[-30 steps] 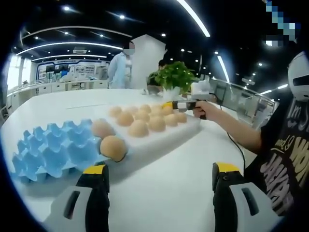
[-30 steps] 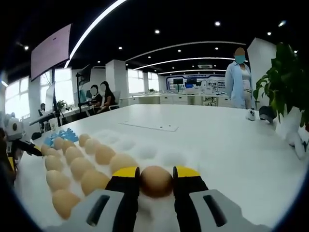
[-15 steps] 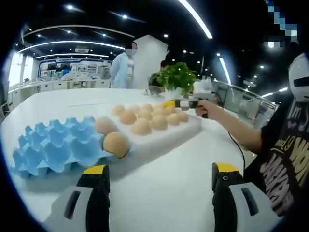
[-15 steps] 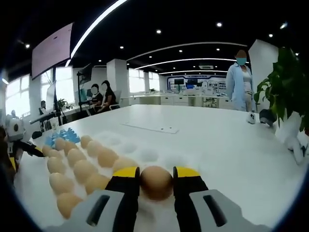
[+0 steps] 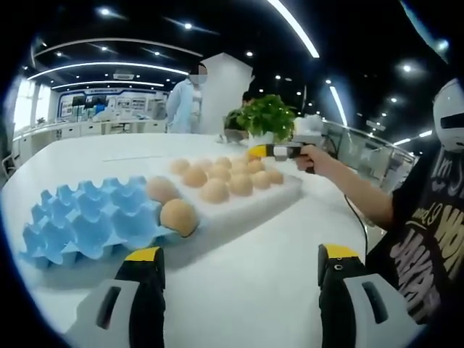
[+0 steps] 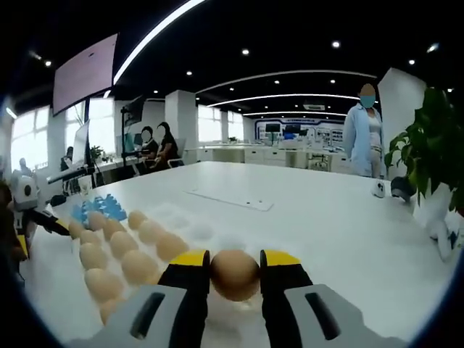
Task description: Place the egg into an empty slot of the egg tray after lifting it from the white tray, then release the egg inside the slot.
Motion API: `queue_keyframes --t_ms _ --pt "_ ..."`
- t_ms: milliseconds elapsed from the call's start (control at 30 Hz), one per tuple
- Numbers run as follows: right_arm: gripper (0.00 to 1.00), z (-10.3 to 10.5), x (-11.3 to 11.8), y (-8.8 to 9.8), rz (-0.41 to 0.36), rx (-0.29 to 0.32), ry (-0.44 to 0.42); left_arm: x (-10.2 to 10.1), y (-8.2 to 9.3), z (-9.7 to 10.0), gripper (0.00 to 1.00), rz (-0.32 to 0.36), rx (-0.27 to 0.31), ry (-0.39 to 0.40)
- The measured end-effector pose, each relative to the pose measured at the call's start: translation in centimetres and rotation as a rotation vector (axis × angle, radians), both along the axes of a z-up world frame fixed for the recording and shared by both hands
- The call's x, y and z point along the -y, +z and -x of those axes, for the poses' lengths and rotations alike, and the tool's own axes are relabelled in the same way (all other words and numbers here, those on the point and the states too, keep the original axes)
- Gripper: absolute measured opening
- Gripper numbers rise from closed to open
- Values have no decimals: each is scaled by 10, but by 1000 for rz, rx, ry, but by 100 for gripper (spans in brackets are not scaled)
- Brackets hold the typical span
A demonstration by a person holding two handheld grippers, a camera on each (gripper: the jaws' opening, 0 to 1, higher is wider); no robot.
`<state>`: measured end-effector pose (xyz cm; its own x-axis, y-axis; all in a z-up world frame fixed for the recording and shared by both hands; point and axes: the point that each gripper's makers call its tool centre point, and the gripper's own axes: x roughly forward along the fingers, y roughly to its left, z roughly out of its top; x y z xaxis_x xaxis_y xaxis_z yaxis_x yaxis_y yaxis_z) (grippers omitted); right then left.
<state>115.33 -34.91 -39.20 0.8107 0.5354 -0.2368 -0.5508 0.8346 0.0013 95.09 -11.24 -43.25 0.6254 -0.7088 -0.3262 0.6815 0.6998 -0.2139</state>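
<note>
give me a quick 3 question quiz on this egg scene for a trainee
1. True or false: the right tool is shut on an egg.
2. Which colour is the egg tray with empty slots? A) blue B) green C) red
3. Fill in: the left tool is ____, with nothing between its jaws.

Key
1. True. In the right gripper view both jaws press the egg's sides, above the white tray.
2. A. The blue egg tray lies beside the white tray, and its slots look empty in the left gripper view.
3. Open. Its jaws stand wide apart over the table.
</note>
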Motion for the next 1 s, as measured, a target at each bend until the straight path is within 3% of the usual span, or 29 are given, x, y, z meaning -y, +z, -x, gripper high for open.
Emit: queue_keyframes --t_ms 1000 --pt "28 7 -46 24 26 43 77 -11 1 3 88 4 7 19"
